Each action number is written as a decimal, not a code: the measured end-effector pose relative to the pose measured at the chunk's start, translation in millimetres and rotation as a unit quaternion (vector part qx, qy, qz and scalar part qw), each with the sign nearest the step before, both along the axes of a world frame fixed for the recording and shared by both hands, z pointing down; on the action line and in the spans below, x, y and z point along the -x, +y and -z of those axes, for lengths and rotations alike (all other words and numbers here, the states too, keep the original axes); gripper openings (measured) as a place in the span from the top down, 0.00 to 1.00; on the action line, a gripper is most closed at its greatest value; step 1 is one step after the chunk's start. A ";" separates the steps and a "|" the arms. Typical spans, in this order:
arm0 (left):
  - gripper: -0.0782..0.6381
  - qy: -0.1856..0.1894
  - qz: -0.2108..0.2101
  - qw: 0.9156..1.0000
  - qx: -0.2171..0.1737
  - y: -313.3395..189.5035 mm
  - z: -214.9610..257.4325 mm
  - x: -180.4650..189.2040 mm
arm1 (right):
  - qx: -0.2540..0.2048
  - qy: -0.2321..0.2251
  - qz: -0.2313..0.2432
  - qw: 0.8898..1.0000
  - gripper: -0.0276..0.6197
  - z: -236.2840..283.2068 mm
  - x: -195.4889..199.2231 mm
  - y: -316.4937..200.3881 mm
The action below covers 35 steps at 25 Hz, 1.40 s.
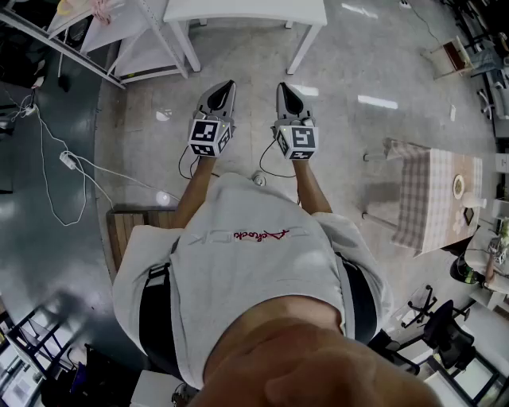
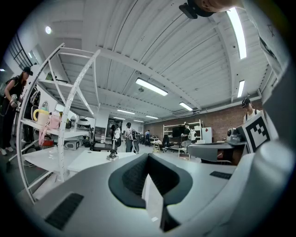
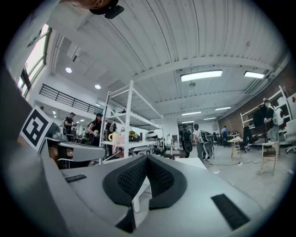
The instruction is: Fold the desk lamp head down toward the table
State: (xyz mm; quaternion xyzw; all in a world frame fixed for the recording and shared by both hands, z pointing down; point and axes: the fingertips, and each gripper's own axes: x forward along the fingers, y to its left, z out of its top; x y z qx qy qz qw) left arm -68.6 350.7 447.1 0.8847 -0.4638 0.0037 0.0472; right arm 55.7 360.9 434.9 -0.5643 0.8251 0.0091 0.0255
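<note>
Beyond bare workshop floor (image 1: 143, 151), a white table (image 2: 90, 160) carries what looks like the small desk lamp (image 2: 112, 149), probably light and stiff-hinged, best pressed at its head, while left gripper (image 1: 229, 86) and right gripper (image 1: 283, 87) stay away from it, both pressed together and empty.

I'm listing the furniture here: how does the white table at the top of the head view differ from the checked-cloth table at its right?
The white table shows a bare white top, while the cloth table wears a checked cloth with small items on it. The white table stands on angled white legs, the cloth table on thin, metal-looking ones. Both stand on the glossy grey floor.
</note>
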 end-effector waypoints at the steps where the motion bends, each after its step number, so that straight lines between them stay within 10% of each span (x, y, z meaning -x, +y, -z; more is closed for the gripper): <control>1: 0.87 0.000 0.000 1.000 0.000 -0.2 -0.4 -0.8 | 0.001 0.000 0.001 1.000 0.93 -0.8 -0.6 -0.2; 35: 0.87 -0.019 0.008 1.000 -0.001 -9.9 -3.1 -46.5 | -0.001 -0.023 0.032 0.999 0.93 -4.2 -40.8 -9.8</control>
